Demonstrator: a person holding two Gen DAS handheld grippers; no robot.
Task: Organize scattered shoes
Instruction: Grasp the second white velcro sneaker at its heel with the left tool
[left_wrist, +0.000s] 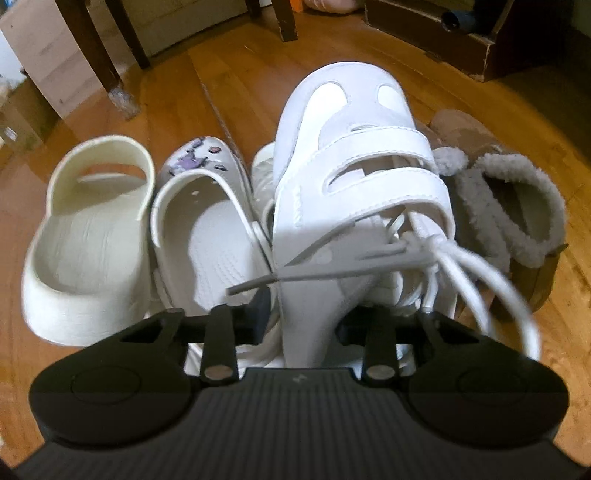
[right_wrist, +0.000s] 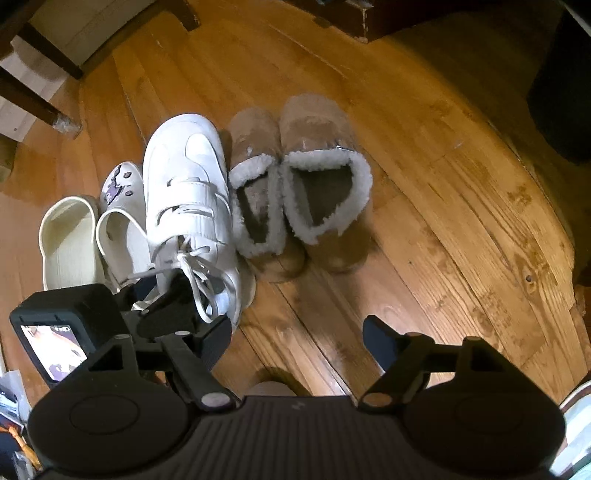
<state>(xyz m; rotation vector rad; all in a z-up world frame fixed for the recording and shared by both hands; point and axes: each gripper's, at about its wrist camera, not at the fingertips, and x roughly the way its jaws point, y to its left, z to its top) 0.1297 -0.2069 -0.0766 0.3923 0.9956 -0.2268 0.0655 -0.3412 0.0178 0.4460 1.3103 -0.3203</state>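
My left gripper (left_wrist: 303, 321) is shut on the heel of a white strap-and-lace sneaker (left_wrist: 351, 155), toe pointing away, its laces hanging loose over the right finger. The sneaker (right_wrist: 188, 192) sits in a row between a white clog with purple charms (left_wrist: 207, 229) and a pair of brown fleece-lined boots (right_wrist: 325, 192). A cream slide (left_wrist: 88, 236) ends the row on the left. Something white shows just behind the sneaker; I cannot tell what it is. My right gripper (right_wrist: 299, 339) hangs open over bare floor, in front of the boots, holding nothing.
The wooden floor (right_wrist: 443, 221) stretches to the right of the boots. Dark chair legs (left_wrist: 96, 55) and cardboard stand at the back left. A dark wooden box (left_wrist: 461, 48) lies at the back right. Clutter sits at the lower left edge of the right wrist view.
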